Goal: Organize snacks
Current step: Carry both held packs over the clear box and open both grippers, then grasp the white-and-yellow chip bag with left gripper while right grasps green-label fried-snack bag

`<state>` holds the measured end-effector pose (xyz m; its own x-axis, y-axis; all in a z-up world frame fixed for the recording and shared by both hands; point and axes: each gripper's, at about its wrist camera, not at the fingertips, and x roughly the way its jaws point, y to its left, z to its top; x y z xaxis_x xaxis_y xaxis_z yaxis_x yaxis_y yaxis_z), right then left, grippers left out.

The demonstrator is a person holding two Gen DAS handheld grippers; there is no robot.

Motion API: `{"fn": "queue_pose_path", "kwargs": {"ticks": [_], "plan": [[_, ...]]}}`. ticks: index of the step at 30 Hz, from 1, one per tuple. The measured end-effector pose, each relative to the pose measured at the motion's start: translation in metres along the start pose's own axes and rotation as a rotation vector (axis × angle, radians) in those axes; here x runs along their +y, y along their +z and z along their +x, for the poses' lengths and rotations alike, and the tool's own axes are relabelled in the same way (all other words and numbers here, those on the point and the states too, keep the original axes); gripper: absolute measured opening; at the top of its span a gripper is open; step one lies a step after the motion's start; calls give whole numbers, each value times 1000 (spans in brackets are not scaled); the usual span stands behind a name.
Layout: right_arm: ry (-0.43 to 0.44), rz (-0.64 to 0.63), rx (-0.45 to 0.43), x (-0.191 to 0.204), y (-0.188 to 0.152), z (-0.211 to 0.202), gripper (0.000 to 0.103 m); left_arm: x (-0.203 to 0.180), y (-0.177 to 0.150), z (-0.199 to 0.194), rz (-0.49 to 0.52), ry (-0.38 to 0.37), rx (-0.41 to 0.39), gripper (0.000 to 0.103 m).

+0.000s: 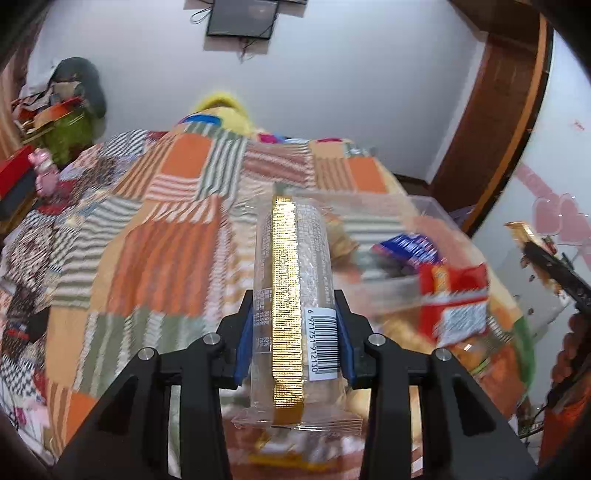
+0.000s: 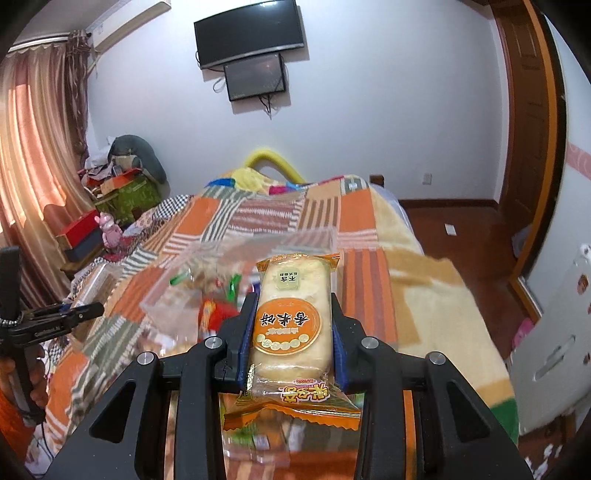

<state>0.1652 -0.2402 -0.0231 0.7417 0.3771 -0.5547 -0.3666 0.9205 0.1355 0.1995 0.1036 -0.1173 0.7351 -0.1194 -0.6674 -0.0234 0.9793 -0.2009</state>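
My left gripper (image 1: 294, 332) is shut on a clear-wrapped snack with a gold strip and a barcode (image 1: 291, 280), held above the patchwork bed. To its right, blurred, lie a red snack packet (image 1: 456, 299) and a blue packet (image 1: 410, 247) among other snacks. My right gripper (image 2: 293, 334) is shut on an orange-labelled rice cake packet (image 2: 291, 317), held above the bed. A blurred heap of snacks (image 2: 210, 306) and a clear plastic box (image 2: 258, 243) lie just left of and beyond it. The left gripper also shows at the left edge of the right wrist view (image 2: 59, 317).
The patchwork blanket (image 1: 166, 236) covers the bed. Boxes and clutter (image 2: 114, 192) stand by the curtain at the left. A TV (image 2: 251, 33) hangs on the far wall. A wooden door (image 2: 528, 129) and bare floor (image 2: 454, 236) lie to the right.
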Motion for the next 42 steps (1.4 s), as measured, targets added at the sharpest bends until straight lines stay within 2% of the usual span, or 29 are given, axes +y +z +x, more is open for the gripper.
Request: {"fn": "queue_pose_path", "kwargs": {"ticks": [4,11,20,29,31,34,39,42], "plan": [[1,-22,-9,2,9,13,31,-21,21,14,28,-16,-18,38],[-3,-51,16,2,18,41,31,-49,50,53,57,-54,-2,38],[10,-82,116,-5,25,85,31,-75,72,110,77,-101,82,38],[8,-100,221,-10,20,109,31,-85,75,153,91,-91,155,39],[14,-103,232,-11,19,111,32,-87,73,156,105,-85,162,39],[22,-99,243,-12,18,110,33,-89,72,150,122,-48,126,39],[12,-102,203,-11,20,98,50,-89,73,128,127,-59,97,39],[21,-99,178,-9,22,83,50,-87,73,107,129,-57,75,40]]}}
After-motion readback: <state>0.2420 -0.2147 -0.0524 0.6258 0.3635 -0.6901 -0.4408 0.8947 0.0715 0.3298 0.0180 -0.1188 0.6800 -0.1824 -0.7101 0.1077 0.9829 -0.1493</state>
